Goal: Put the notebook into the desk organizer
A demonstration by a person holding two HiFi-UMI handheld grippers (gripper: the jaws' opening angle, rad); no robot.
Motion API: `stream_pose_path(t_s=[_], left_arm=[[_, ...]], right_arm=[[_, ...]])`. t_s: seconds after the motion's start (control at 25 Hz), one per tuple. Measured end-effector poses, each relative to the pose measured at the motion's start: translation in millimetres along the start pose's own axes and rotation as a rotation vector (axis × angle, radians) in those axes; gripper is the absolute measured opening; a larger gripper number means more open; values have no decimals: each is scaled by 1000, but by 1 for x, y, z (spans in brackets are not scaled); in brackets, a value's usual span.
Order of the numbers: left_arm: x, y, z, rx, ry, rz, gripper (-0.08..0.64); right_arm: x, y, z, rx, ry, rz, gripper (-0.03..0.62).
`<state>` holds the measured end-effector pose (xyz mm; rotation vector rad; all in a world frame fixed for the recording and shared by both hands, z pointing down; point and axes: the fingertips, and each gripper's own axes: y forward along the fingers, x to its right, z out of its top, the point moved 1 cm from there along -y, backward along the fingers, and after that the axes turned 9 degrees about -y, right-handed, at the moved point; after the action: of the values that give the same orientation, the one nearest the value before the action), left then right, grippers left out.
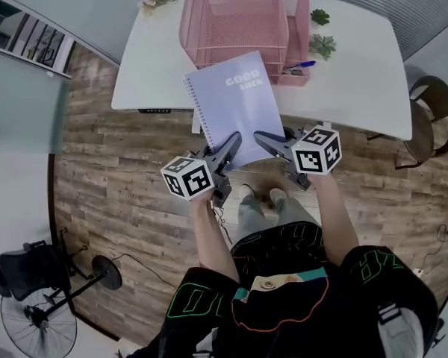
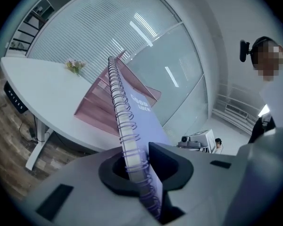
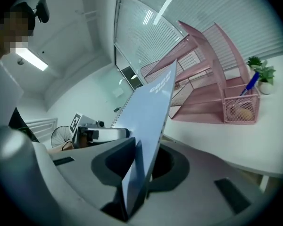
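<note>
The white tabletop carries the pink wire-mesh desk organizer, set back from its near edge. The lilac spiral-bound notebook hangs in the air over that near edge, tilted toward the organizer but not in it. Lifting looks done; slotting it in remains. The left gripper is clamped on the notebook's spiral-side lower corner, the right gripper on the opposite one. A blue pen stands in the organizer's side cup. The organizer's top is cut off, and I cannot tell which slot the notebook is meant for.

Black neon-outlined top; grey left tongs, right tongs, black-and-white marker cubes.
</note>
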<state>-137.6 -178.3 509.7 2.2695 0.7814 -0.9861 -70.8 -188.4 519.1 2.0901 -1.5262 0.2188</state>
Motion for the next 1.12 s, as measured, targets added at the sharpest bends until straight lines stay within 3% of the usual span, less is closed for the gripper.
stream_pose_path(t_s=[0.56, 0.84, 1.12], left_arm=[[-7, 28, 24, -150, 12, -128, 72], [-14, 39, 38, -186, -20, -175, 72], [-23, 46, 56, -183, -106, -206, 72]], right_arm=[[19, -3, 17, 81, 71, -127, 72], [29, 2, 27, 94, 83, -165, 74], [38, 10, 42, 111, 98, -192, 84]])
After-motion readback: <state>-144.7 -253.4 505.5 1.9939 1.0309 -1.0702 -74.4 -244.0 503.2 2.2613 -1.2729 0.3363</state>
